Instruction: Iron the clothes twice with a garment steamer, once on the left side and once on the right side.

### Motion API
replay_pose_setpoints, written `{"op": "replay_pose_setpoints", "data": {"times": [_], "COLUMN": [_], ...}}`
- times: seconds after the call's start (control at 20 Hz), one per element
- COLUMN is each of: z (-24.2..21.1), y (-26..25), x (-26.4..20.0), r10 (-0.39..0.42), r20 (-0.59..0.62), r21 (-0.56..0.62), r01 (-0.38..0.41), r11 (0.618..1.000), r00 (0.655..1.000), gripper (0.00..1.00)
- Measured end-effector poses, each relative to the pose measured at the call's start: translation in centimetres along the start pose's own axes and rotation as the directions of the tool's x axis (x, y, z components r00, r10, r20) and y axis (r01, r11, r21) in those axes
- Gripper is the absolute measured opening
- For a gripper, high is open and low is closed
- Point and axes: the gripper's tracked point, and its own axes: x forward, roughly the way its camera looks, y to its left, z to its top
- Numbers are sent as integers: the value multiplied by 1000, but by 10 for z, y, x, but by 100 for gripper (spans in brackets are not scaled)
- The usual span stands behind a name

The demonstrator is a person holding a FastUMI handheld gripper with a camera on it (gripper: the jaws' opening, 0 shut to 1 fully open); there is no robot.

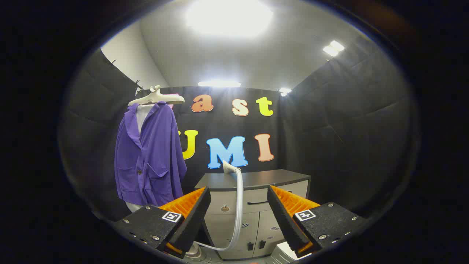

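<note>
Purple jacket (148,156) hangs beyond open tool (239,200), perhaps buttoned

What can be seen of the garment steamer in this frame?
The garment steamer shows as a pale head with a long, light, ribbed-looking hose. The head stands upright, raised just above the dark-topped cabinet, and points toward the purple jacket, clear of it. The hose drops straight down in front of the cabinet, then curves along the floor toward a base partly hidden behind one finger. It sits beyond the open tongs, between their fingers in view; nothing grips it.
</note>
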Motion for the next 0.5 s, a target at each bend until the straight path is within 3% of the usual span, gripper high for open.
{"op": "replay_pose_setpoints", "data": {"times": [0.5], "z": [3], "y": [4], "x": [-2], "r10": [-18], "r20": [6], "r21": [5], "r01": [18], "r11": [1000], "r00": [1000], "gripper": [96]}}
